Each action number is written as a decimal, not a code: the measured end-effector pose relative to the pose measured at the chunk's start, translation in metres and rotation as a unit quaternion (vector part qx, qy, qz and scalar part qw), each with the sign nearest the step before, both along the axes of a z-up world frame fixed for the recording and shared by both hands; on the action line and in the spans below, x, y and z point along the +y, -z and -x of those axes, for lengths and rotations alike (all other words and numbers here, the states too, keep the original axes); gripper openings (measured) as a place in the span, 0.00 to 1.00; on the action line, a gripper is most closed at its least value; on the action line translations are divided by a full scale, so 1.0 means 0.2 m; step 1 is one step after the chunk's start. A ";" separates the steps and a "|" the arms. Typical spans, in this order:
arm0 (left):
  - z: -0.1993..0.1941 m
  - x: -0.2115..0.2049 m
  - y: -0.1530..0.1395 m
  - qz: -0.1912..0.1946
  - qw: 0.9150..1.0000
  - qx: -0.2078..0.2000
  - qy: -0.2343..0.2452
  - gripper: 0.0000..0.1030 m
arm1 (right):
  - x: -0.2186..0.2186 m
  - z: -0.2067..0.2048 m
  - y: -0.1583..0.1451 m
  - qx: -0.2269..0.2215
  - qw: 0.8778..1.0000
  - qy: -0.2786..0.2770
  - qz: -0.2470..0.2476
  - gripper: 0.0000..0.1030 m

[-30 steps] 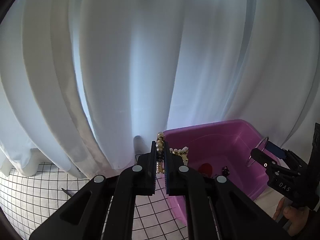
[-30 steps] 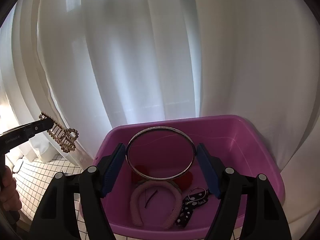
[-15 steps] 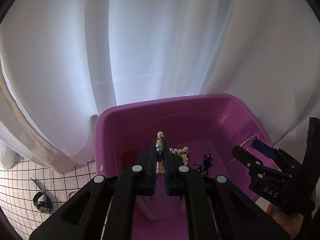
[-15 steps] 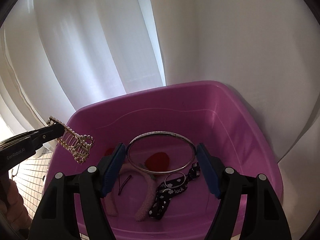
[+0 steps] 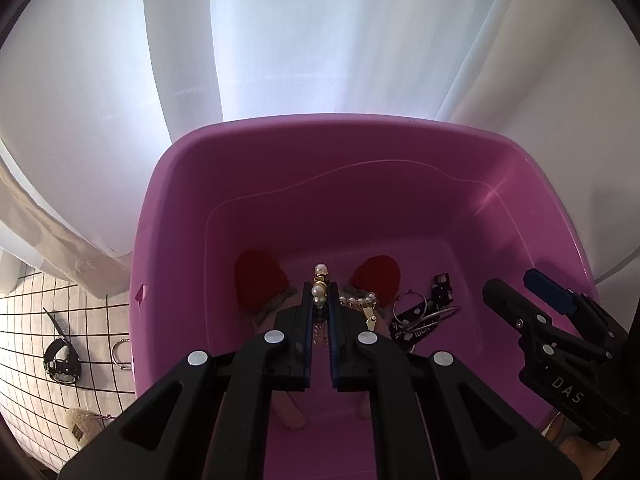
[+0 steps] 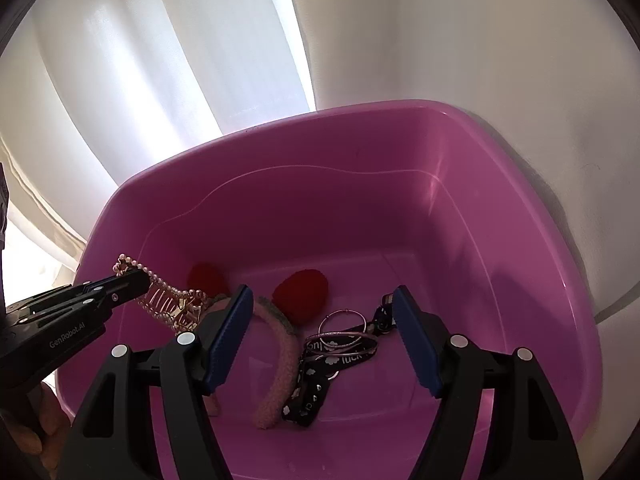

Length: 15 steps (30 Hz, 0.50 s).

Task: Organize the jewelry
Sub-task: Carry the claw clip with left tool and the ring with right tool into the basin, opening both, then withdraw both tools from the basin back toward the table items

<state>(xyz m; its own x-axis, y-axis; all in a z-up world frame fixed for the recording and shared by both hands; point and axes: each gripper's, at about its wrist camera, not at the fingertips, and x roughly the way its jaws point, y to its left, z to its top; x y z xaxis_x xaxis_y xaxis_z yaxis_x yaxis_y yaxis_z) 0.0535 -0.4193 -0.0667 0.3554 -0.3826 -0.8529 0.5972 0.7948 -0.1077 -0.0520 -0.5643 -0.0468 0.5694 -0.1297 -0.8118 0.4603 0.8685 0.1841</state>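
**Comb held over the bin, right jaws empty**

The left gripper (image 5: 320, 297) is clamped tight on a pearl-and-gold comb (image 5: 321, 269), whose pearls stick out past the fingertips. From the right wrist view, the same gripper (image 6: 134, 280) reaches in from the left with the comb (image 6: 172, 304) hanging from its tip. The comb's gold teeth point down inside the purple bin (image 6: 360, 114), above the left part of the floor and near the headband. Whether the teeth touch anything below cannot be told.

The right gripper (image 6: 322, 292) has its jaws wide apart with nothing between the blue pads. It hovers over the middle of the bin and points down into it. In the left wrist view it (image 5: 512, 282) sits at the bin's right side, with part of a hand (image 5: 576, 444) below it.

On the bin floor lies a pink headband (image 6: 280, 344) with two red ears (image 6: 300, 292). Just right of it is a black lanyard (image 6: 308, 392) with white print. A thin bangle (image 6: 342, 334) rests across the lanyard, and a smaller ring (image 6: 342, 312) lies just behind it.

Outside the bin, to its left, a black watch (image 5: 62, 360) and a ring (image 5: 120, 354) lie on a gridded cloth (image 5: 24, 320). White curtains (image 5: 320, 40) hang behind.
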 end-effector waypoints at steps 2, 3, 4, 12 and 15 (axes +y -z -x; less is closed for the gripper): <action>0.00 -0.01 0.01 -0.005 1.000 0.007 -0.003 0.07 | -0.01 -0.01 0.00 0.001 1.000 0.001 0.001 0.68; -0.01 -0.02 0.02 -0.008 1.000 0.011 -0.004 0.07 | -0.01 -0.01 0.00 0.003 1.000 0.000 0.001 0.68; -0.01 -0.02 0.03 -0.011 1.000 0.013 -0.004 0.09 | -0.01 -0.02 0.00 0.004 1.000 0.001 0.000 0.69; 0.01 0.00 -0.05 -0.007 0.999 -0.027 -0.021 0.59 | -0.04 -0.03 0.01 0.004 1.000 0.007 0.001 0.69; -0.01 0.01 -0.04 -0.006 0.999 -0.020 -0.030 0.59 | -0.04 -0.02 0.00 0.002 1.000 0.006 0.001 0.69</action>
<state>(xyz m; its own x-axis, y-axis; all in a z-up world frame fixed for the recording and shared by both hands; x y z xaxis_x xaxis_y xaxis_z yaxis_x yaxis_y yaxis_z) 0.0563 -0.4181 -0.0587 0.4103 -0.3502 -0.8420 0.5526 0.8300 -0.0759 -0.0480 -0.5726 -0.0462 0.5651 -0.1375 -0.8135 0.4710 0.8633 0.1812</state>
